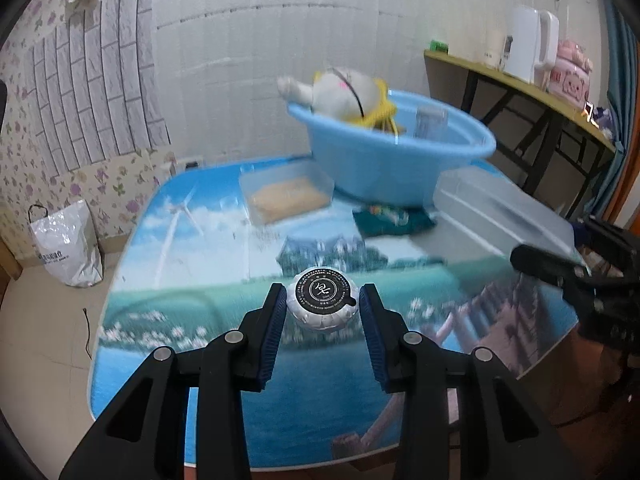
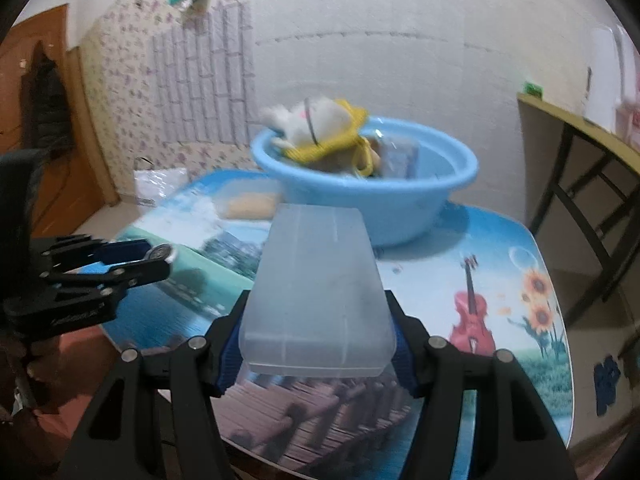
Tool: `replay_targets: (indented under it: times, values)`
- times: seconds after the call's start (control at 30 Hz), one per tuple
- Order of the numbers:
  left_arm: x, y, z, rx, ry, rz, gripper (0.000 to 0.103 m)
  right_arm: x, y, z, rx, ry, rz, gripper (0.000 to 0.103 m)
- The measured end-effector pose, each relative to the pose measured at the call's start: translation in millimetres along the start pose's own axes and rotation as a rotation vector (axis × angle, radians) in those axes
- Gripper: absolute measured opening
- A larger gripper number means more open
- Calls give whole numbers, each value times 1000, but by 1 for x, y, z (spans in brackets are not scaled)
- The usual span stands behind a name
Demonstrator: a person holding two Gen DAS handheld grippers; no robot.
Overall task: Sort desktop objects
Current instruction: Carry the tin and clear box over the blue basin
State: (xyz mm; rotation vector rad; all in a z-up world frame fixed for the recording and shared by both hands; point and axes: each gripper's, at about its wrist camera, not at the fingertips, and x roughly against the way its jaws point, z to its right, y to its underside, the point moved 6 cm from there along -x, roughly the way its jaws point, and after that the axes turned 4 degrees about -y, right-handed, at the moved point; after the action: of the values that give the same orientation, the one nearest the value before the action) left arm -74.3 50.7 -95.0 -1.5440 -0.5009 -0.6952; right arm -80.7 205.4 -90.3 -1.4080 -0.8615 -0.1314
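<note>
White pleated wrapper, black round label: small round packet [image 1: 321,305] pinched between the blue pads of the left gripper [image 1: 323,312], jaws closed on its two sides, held clear above the printed desk [image 1: 160,280]. Frosted translucent plastic box [image 2: 316,292], long and shallow, clamped across its near end by the right gripper [image 2: 316,356], jaws pressing on both walls, far end pointing toward 12 o'clock and lifted off the desk. From the left wrist view, the box at 3 o'clock of the packet, well apart; from the right wrist view, the left gripper and its packet at 9 o'clock. Farther out, at 12 o'clock in both views, a light-blue basin [image 2: 380,208] already loaded with a white plush toy [image 2: 308,120], yellow cloth and some clear packaging; just beside it at 10 o'clock, a small clear tub [image 1: 286,196] with something tan inside; a dark green item [image 1: 394,220] lying under the basin's near edge. Step in hand, by the look of it: carrying stage after a double pick-up, both things raised and neither yet delivered. Next move likely to call for travel toward the basin or another sorting spot, enough height to clear its rim, a level hold on the long box to prevent swinging, and a release only once each thing sits over its destination. Destination itself not certain from these views.
</note>
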Motion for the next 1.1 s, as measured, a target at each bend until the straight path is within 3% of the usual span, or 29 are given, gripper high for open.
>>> replay_targets:
  times: [0.27, 0.63, 1.1]
  values:
    - [12, -31, -3, 22, 2, 51, 37, 23, -26, -18, 58, -82, 89, 60]
    - [5, -68, 9, -6, 19, 91, 37, 5, -56, 16, 2, -10, 80, 60]
    - [-37, -109, 46, -73, 65, 90, 37, -34, -68, 63, -76, 38, 37, 60]
